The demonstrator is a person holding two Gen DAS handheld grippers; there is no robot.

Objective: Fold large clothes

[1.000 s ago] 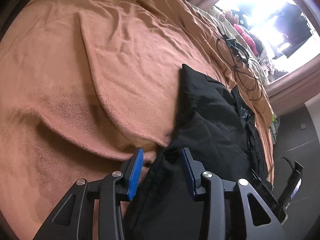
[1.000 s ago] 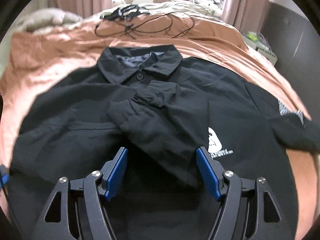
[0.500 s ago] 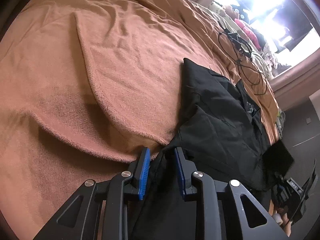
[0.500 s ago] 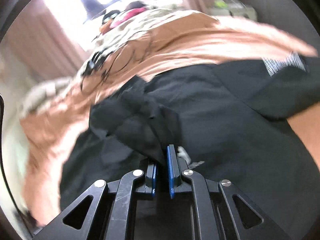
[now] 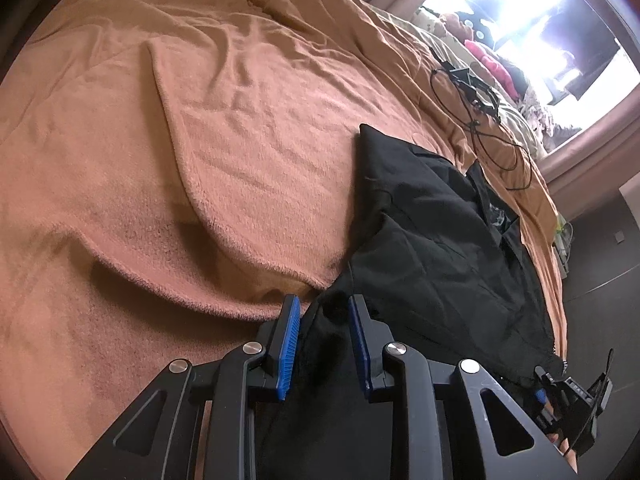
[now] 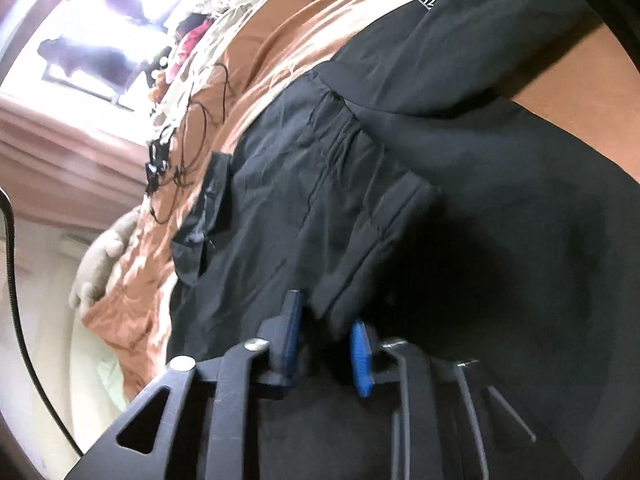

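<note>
A large black collared jacket lies on the orange-brown blanket that covers the bed. My left gripper is shut on the jacket's near left edge, with black cloth bunched between the blue pads. In the right wrist view the jacket fills the frame, with its collar at the left and a folded sleeve cuff in the middle. My right gripper is shut on the sleeve fabric and is tilted hard over. The cloth hides the pad faces.
Black cables lie on the bed beyond the jacket, also in the right wrist view. A bright window with curtains is at the far end. A beige plush toy sits at the bed's edge. Dark floor lies right of the bed.
Both grippers have closed on the jacket: the left on its near edge, the right on the sleeve. The right gripper has then rolled and swung, carrying the sleeve cloth along.
</note>
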